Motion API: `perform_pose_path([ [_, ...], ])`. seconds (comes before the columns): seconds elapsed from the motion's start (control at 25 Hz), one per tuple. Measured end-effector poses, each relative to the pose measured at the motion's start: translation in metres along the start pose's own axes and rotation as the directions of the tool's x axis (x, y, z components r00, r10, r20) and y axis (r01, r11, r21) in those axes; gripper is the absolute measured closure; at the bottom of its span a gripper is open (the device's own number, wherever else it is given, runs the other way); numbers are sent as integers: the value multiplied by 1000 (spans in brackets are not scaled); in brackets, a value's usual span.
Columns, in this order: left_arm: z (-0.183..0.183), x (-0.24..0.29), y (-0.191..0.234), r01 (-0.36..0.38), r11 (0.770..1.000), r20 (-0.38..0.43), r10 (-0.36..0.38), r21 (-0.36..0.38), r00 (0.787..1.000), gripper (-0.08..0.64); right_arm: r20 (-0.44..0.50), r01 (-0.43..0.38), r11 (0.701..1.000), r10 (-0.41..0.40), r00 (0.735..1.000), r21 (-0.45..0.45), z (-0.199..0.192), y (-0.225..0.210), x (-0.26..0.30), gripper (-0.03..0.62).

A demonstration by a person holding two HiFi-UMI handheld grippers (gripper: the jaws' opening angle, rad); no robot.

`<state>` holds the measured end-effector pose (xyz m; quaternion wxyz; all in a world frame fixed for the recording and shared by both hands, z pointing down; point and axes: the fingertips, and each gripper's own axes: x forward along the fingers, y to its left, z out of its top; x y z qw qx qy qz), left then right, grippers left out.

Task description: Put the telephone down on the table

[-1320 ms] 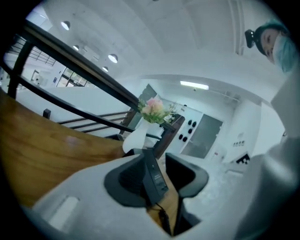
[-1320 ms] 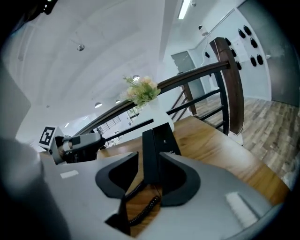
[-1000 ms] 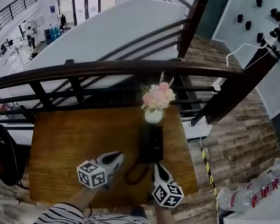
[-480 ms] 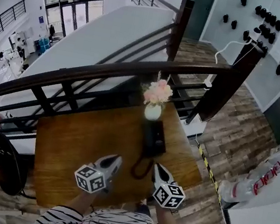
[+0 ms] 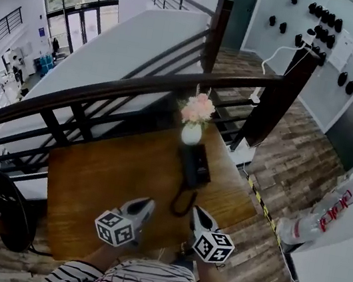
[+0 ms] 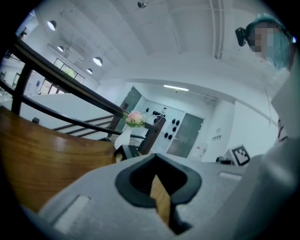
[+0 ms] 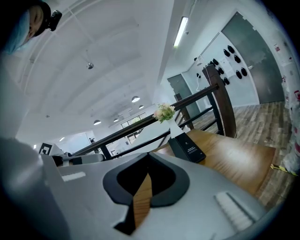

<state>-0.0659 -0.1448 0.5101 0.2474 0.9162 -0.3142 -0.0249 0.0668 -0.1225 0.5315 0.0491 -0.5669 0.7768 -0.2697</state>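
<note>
The black telephone (image 5: 194, 165) lies on the wooden table (image 5: 109, 179), just in front of the flower vase, its coiled cord (image 5: 182, 203) trailing toward me. The right gripper view shows the telephone (image 7: 186, 147) ahead on the table. My left gripper (image 5: 146, 204) and right gripper (image 5: 196, 213) hover near the table's front edge, either side of the cord and apart from the phone. Both are shut with nothing between the jaws. From the left gripper view (image 6: 157, 185) the phone (image 6: 126, 152) peeks over the jaw.
A white vase of pink flowers (image 5: 195, 116) stands at the table's far edge against a dark stair railing (image 5: 139, 86). Yellow-black floor tape (image 5: 261, 202) runs right of the table. A black chair (image 5: 5, 208) sits at the left.
Both grippers have drawn back from the telephone toward the table's front edge, and their jaws have closed fully. The telephone stays where it lay.
</note>
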Motion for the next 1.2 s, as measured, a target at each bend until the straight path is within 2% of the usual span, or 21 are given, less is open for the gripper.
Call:
perform_pose_path([
  [0.2, -9, -16, -3, 10, 1000, -8, -11, -21, 1000, 558, -16, 4, 1000, -4, 1000, -12, -15, 16, -11, 592],
  [0.6, -12, -28, -6, 9, 1000, -26, -9, -17, 1000, 558, -49, 18, 1000, -19, 999, -23, -27, 32, -14, 592],
  [1.2, -22, -26, -4, -7, 999, -64, 5, -34, 998, 558, -115, 26, 999, -31, 993, -41, -38, 27, -13, 592],
])
